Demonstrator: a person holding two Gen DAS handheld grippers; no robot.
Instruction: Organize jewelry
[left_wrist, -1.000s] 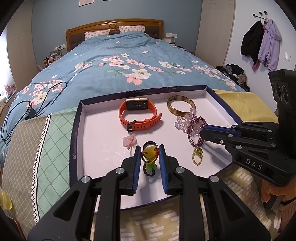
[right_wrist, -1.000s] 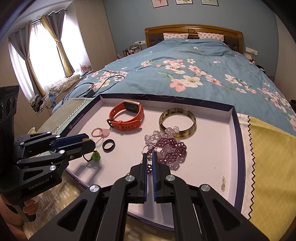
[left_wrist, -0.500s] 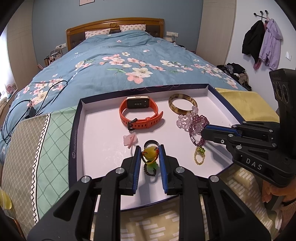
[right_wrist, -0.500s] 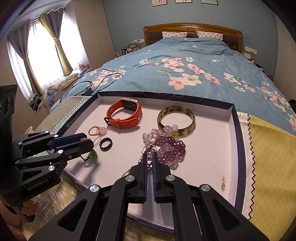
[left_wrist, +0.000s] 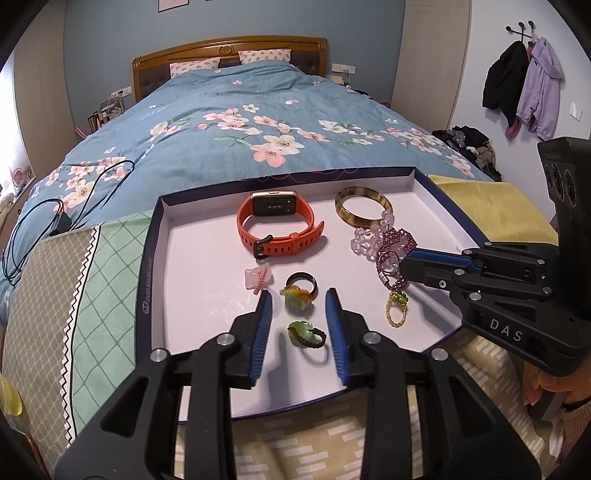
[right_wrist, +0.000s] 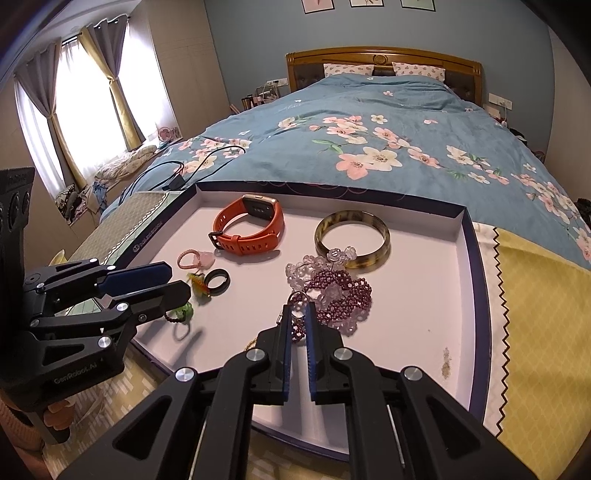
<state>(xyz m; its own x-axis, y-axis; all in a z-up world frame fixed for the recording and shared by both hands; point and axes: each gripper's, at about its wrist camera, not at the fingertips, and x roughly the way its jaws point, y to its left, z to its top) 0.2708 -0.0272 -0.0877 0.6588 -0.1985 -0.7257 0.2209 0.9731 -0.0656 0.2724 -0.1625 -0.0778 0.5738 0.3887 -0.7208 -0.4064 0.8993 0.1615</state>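
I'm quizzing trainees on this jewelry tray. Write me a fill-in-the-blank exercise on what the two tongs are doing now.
1. The left tongs are ____, with the green beaded ring lying loose between them.
2. The right tongs are shut on the ____ bead strand.
3. The orange watch lies ____ the tray.

Missing words: open; purple; inside

bare tray floor (right_wrist: 417, 295) lies right of the bead cluster (right_wrist: 332, 291) (bangle (right_wrist: 352, 240) behind it).
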